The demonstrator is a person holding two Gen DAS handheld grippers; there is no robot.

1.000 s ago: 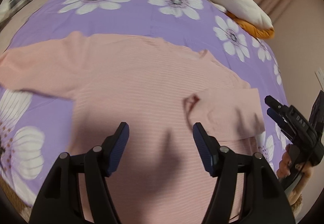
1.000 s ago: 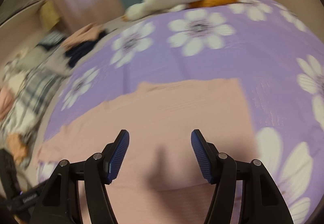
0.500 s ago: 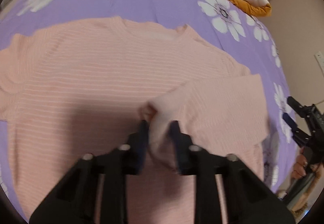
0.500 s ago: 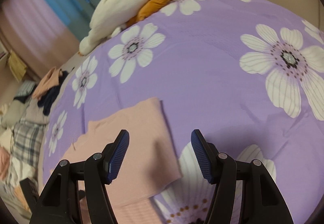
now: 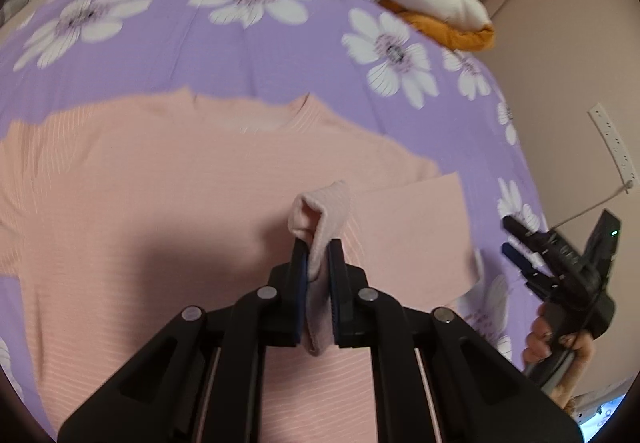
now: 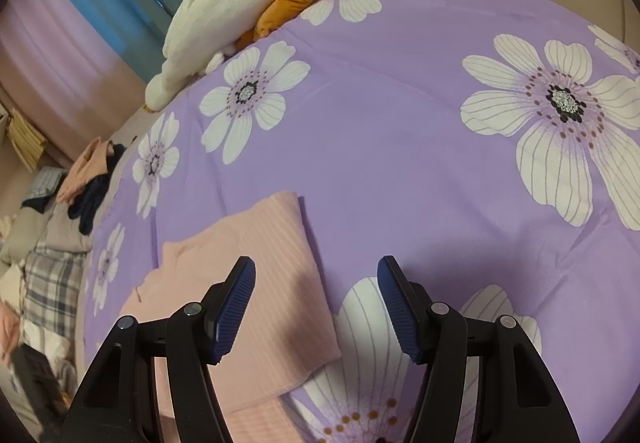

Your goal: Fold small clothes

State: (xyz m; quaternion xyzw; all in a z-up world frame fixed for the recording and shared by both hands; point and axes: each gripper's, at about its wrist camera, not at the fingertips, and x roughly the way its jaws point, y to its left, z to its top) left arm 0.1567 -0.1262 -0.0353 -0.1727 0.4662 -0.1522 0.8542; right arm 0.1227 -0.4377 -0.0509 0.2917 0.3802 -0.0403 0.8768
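While the pink shirt [image 5: 168,211] lies spread flat on the purple flowered bedcover [image 5: 224,55], the left gripper [image 5: 318,267] pinches a small fold of its fabric. Its jaws are closing, and the blue pads press on the cloth from both sides, so a little loop of pink stands up above the fingertips. The neckline of the shirt points to the far side of the bed, and the sleeve [image 5: 420,227] on the right side is already folded inward over the body.

The right gripper [image 6: 316,303] is released, with its jaws standing apart and nothing between them. It hovers over the edge of the folded sleeve, where the pink cloth meets a white flower of the bedcover. In the left wrist view this same gripper shows at the right edge, held by a hand [image 5: 556,343], just beside the shirt.

At the far end of the bed rests a white and orange plush toy [image 6: 248,7]. A heap of other clothes [image 6: 88,179], dark and peach coloured, lies near the far left corner, and a checked cloth [image 6: 48,283] is beside it.
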